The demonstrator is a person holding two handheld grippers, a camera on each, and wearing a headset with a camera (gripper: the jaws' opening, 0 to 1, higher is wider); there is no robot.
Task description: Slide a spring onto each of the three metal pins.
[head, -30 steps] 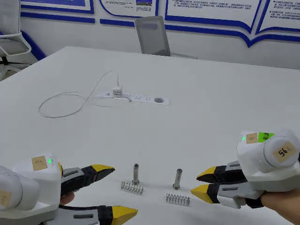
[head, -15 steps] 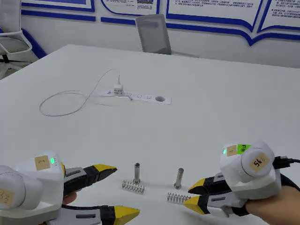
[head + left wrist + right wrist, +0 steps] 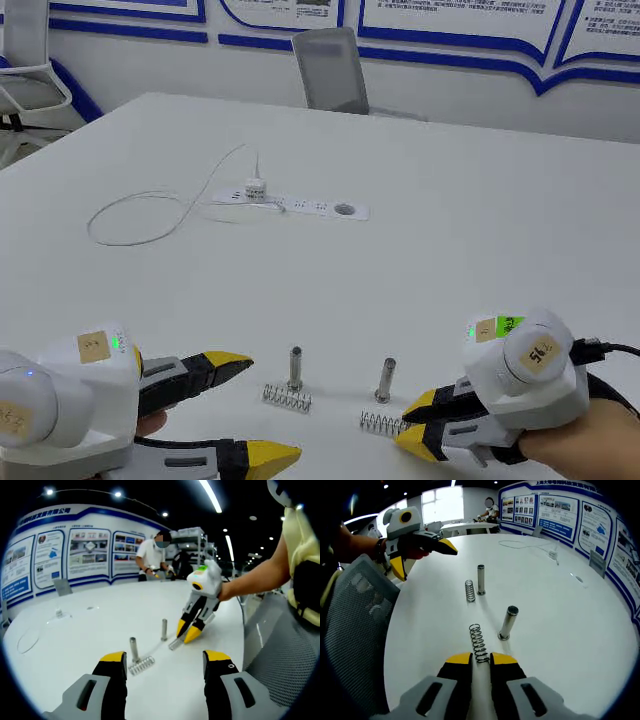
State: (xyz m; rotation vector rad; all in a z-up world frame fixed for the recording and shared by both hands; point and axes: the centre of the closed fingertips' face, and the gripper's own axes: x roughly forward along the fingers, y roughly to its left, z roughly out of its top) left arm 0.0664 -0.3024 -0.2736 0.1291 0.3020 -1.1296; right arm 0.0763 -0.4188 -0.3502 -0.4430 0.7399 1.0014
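1. Head view — left gripper (image 3: 272,408) jaws wide apart; grey metal pin (image 3: 295,368) upright on white table (image 3: 450,200), silver coil spring (image 3: 287,398) lying beside it.
2. Left gripper view — right gripper (image 3: 185,635) tips at second coil spring (image 3: 175,643), near second metal pin (image 3: 164,629).
3. Right gripper view — jaws narrow around that spring's end; cannot tell if they grip it.

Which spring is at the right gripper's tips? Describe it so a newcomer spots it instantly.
On the near part of the white table two metal pins stand upright, a spring lying by each. The spring meant lies by the pin nearer the right gripper. Unlike the other spring, its end sits at that gripper's yellow tips.
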